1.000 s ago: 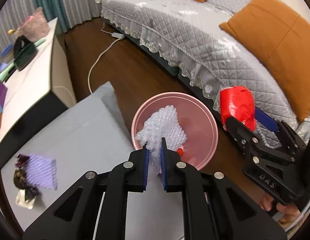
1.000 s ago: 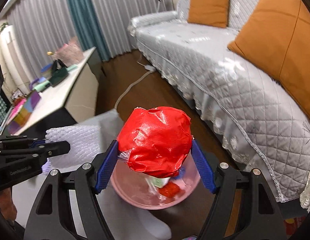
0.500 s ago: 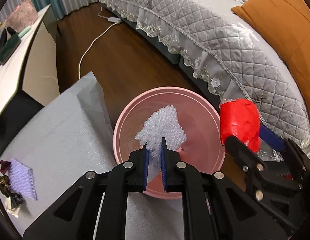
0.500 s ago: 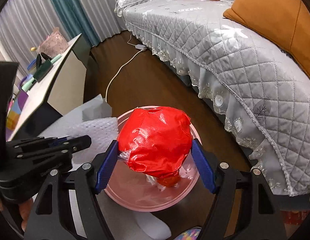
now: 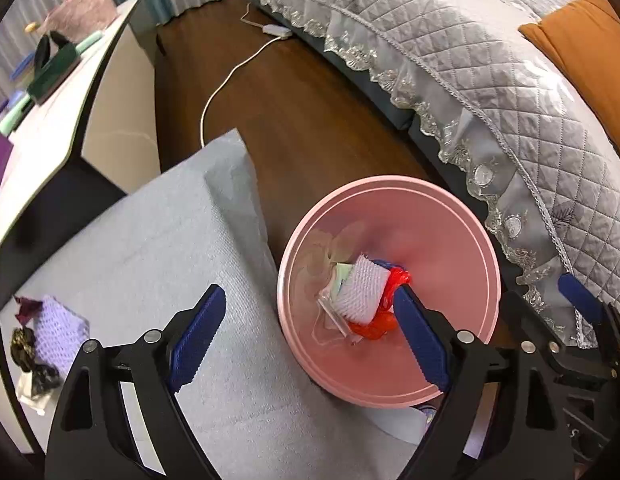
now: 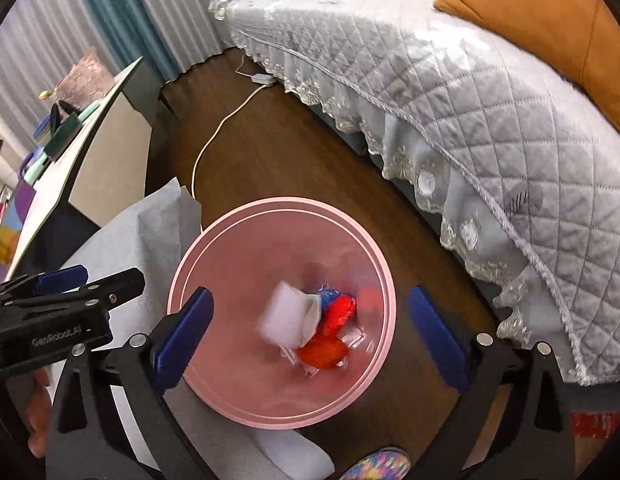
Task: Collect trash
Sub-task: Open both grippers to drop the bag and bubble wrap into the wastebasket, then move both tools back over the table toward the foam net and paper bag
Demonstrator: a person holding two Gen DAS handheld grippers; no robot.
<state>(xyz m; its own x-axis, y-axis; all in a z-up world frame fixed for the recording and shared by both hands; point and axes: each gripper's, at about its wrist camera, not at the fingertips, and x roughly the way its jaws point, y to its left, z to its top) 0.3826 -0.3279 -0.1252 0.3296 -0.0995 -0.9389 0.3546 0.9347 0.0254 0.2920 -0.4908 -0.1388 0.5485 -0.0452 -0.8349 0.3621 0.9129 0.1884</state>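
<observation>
1. Left wrist cam: left gripper (image 5: 310, 328) is spread wide, nothing btwn the ribbed blue pads (image 5: 196, 334), not touching anything. It hangs over the near edge of the grey cloth (image 5: 158, 256) and the pink bin (image 5: 462, 388).
2. Same view, right gripper (image 5: 570, 328) pokes in at the right, black frame w/ blue pads, also wide apart and empty.
3. Bin is round, smooth pink plastic, sits on dark wood floor (image 5: 310, 120) just right of the cloth. Inside at the bottom: white bubble wrap (image 5: 360, 290), bumpy texture, lying on crinkly red wrapper stuff (image 5: 392, 292) plus some clear plastic.
4. Far left on the cloth, well apart from the bin: lilac foam net (image 5: 58, 330) and a couple of dark crumpled wrappers (image 5: 24, 344).
5. Right wrist cam: right gripper (image 6: 310, 330) wide open, holding nothing, hovering above the bin (image 6: 214, 236). Bubble wrap (image 6: 284, 316) looks blurred here, beside shiny red wrappers (image 6: 330, 332).
6. Left gripper (image 6: 70, 292) shows at left, over the cloth (image 6: 150, 220).
7. Quilted grey sofa cover (image 6: 470, 100) w/ lace trim on the right, white cable (image 6: 218, 132) on the floor far side.
</observation>
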